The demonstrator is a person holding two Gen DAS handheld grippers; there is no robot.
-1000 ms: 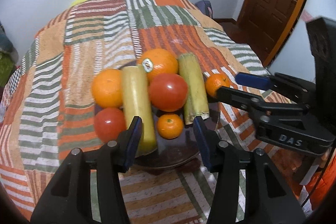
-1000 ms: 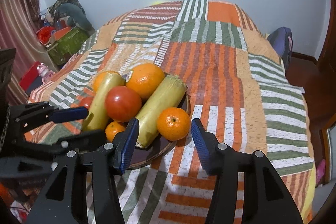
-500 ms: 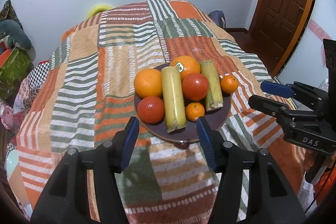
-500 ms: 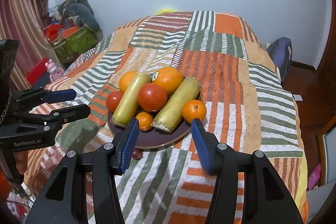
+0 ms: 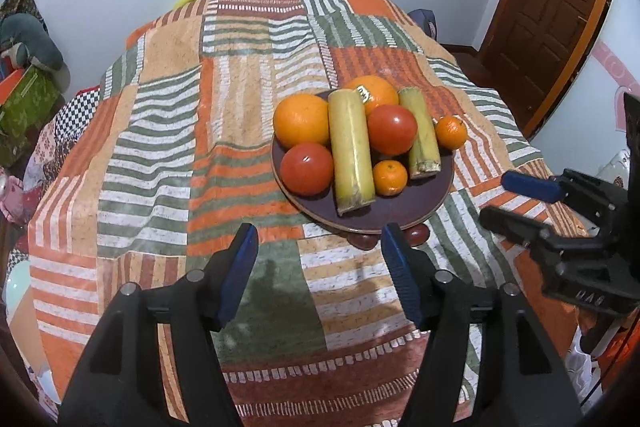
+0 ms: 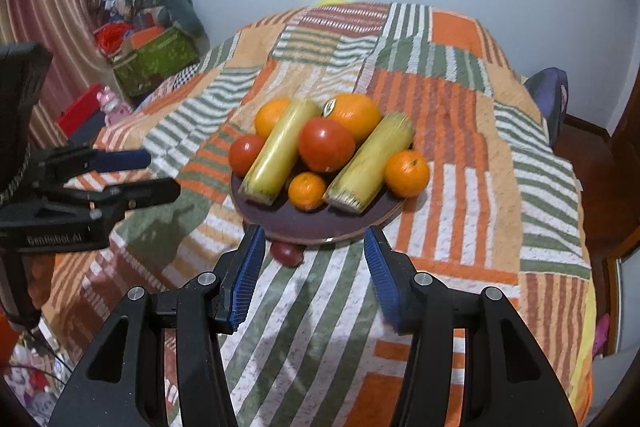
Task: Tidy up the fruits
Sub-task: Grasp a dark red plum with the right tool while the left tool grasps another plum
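Note:
A dark plate (image 5: 360, 213) on the patchwork cloth holds two oranges (image 5: 302, 119), two tomatoes (image 5: 392, 129), two yellow-green cane pieces (image 5: 352, 151) and a mandarin (image 5: 390, 177). A second mandarin (image 5: 451, 133) sits at the plate's right rim. My left gripper (image 5: 319, 239) hovers short of the plate's near edge, its jaws opening with nothing between them. My right gripper (image 6: 314, 239) is also just short of the plate (image 6: 304, 223), open and empty. Each gripper shows in the other's view, the right gripper (image 5: 498, 201) and the left gripper (image 6: 162, 174).
Small dark-red things (image 6: 286, 253) lie under the plate's near rim. The striped cloth (image 5: 160, 147) drapes over the table's edges. A wooden door (image 5: 560, 7) stands at the right. A green box (image 6: 156, 63) and clutter sit on the floor at the left.
Both grippers have pulled back from the plate, which now sits farther off and smaller in both views. The left jaws have spread wider. The fruit has not moved.

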